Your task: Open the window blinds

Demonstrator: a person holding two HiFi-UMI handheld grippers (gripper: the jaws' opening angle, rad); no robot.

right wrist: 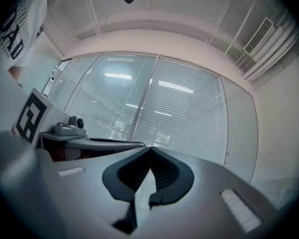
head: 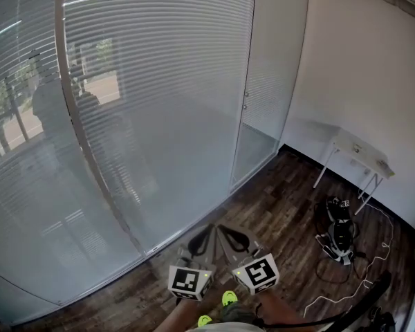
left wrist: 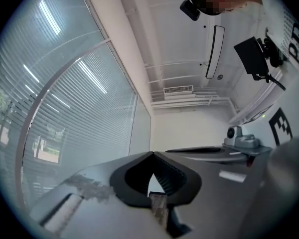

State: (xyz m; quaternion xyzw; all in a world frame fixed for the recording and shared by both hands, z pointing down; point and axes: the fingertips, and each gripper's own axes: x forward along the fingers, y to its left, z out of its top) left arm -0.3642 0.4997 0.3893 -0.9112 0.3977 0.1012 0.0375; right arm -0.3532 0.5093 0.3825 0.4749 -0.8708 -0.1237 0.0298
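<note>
Head view: window blinds (head: 159,81) fill the frame from 9 o'clock round to 1 o'clock. They hang lowered across a tall glass wall. The slats are tilted mostly closed. Through the panel at 9 o'clock, some greenery and pavement outside show faintly between the slats. A narrower glazed panel (head: 270,68) sits at 1 o'clock, also covered by slats.

Left gripper (head: 206,230) and right gripper (head: 225,230) are side by side at 6 o'clock, low in the frame. Both point toward the base of the blinds and stand well apart from them. Their marker cubes sit just beside each other.

Left gripper view: the jaw tips meet at a point and the pads are together. Only an empty hollow lies behind the tips. Blinds (left wrist: 65,98) lie from 9 to 11 o'clock, with nothing touching them.

Right gripper view: the jaws are likewise closed tip to tip with nothing held. Blinds (right wrist: 189,113) lie ahead at 12 o'clock, beyond the tips.

Surroundings, head view:
- dark wood floor (head: 277,213)
- small white table (head: 356,151) against the wall at 3 o'clock
- dark bag (head: 339,234) on the floor at 4 o'clock
- white cable (head: 373,254) trailing past the bag
- yellow-green shoes (head: 228,298) at 6 o'clock, below the cubes
</note>
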